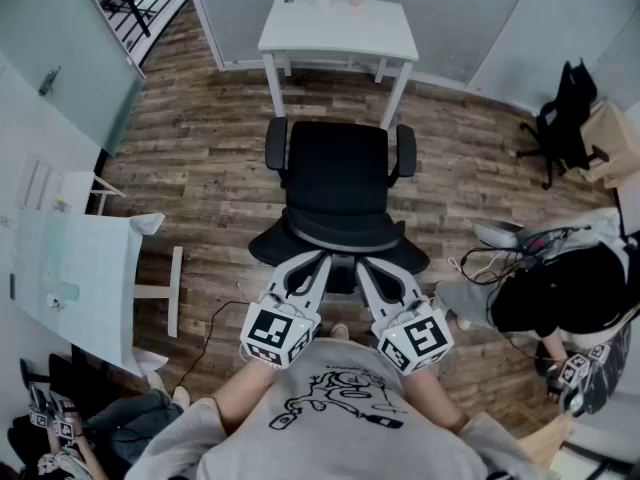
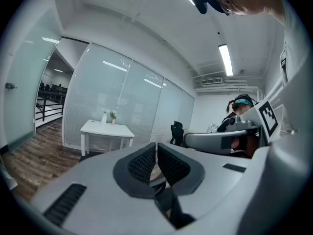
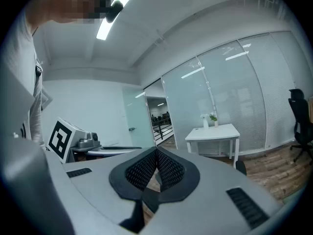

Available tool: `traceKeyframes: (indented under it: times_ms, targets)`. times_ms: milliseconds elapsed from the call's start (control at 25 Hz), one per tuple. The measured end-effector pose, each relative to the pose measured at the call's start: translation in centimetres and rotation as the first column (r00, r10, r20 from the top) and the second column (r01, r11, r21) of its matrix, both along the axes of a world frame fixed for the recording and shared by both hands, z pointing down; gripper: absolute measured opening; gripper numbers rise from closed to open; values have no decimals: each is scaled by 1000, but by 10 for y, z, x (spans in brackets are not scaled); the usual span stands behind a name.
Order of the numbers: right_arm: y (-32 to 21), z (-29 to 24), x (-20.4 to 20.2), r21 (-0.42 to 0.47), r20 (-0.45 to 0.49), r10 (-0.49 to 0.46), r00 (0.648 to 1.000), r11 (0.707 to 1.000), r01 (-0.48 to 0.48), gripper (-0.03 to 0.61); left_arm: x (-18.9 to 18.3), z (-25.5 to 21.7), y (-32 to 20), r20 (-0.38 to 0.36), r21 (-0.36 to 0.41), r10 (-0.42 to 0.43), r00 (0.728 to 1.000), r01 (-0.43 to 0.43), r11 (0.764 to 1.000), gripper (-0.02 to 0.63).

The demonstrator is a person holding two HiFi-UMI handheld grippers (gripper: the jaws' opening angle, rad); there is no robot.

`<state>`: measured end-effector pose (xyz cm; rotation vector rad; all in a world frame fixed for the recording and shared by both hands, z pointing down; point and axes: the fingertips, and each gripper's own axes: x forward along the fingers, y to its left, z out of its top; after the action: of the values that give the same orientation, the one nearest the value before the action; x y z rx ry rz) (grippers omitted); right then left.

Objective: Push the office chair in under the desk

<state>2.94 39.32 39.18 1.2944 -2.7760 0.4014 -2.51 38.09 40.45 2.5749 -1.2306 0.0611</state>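
Note:
A black office chair [image 1: 338,183] stands on the wood floor with its seat facing a white desk [image 1: 338,28] and its backrest toward me. The seat's front is just short of the desk's legs. My left gripper [image 1: 324,259] and right gripper [image 1: 361,262] reach side by side to the backrest's top rear edge; I cannot tell if the tips touch it. Both are shut with nothing between the pads, as the left gripper view [image 2: 156,149] and right gripper view [image 3: 156,153] show. The desk [image 2: 106,129] [image 3: 213,132] lies ahead in both gripper views, with two small vases on it.
A second black chair [image 1: 565,118] and a cardboard box [image 1: 612,138] stand at the far right. A person [image 1: 560,303] sits at the right, with cables [image 1: 480,263] on the floor beside them. A white table [image 1: 70,278] is at the left. Glass walls close off the room behind the desk.

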Motion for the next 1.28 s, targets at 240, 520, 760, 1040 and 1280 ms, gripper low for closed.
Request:
traceKeyframes:
  times_ms: [240,520,760,1040,1280]
  targets:
    - [0,3,-4,1,-8,-2,1000,1000,2,35,-3,7,0,6,6,10,1000,-10,1000,15]
    - [-2,12,-5,-4,-23,-5,1000,1000,5,35,-4,10,-2,14,-3,27,1000,-27,1000,15]
    - [-1,19,-1,8,-62,-13,998,1000,14,35,-2,21,-1,47,13,51,998,-51,999,15]
    - [-3,57,13,26,-255,-84,963,995,94,38,-2,56,-6,204,9,112,973,-116,993,33]
    - [7,132,25,-47,-580,-224,783,969,242,140,-7,150,4,528,-55,278,803,-294,954,146]
